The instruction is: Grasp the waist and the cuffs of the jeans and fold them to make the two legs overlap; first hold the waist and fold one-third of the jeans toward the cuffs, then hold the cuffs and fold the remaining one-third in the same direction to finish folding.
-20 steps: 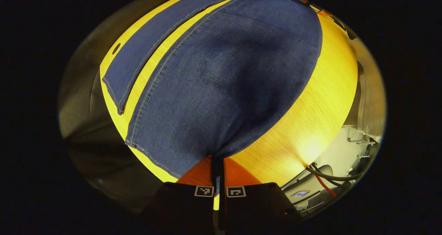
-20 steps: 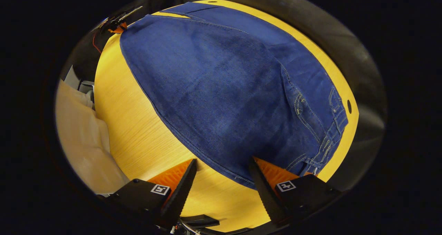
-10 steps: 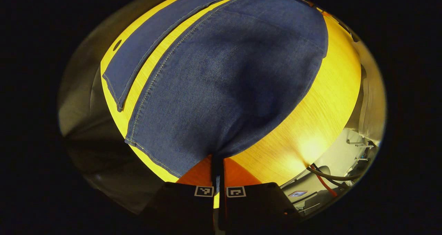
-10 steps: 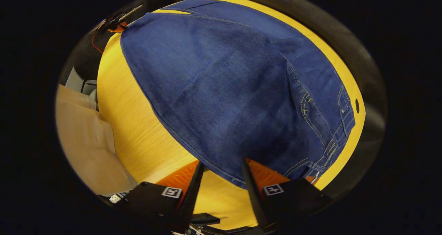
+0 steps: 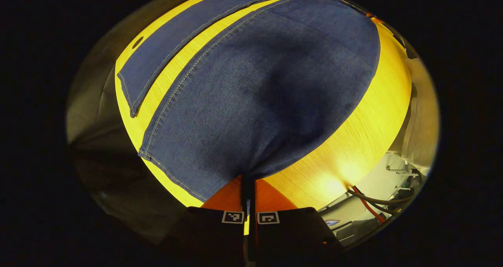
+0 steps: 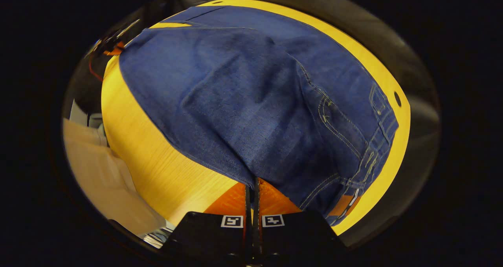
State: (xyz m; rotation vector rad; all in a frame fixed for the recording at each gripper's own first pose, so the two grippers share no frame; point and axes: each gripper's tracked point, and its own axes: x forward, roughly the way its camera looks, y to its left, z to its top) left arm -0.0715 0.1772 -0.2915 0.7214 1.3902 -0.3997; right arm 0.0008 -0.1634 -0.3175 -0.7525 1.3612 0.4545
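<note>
Left hand-held gripper (image 5: 248,182) pinching jeans (image 5: 251,98) cuff edge, right hand-held gripper (image 6: 252,188) clamped nr waist

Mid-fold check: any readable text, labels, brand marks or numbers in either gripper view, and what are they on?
No readable words or numbers.
Square black-and-white markers on the left gripper and right gripper: patterns, not text.
Tan patch at the waist of the jeans: no print legible.

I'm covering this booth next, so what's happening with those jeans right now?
A person is folding blue jeans on a yellow wooden table. The left hand-held gripper is shut on the hem at the cuff end; the right hand-held gripper is shut on the edge near the waist. The legs do not overlap yet.
</note>
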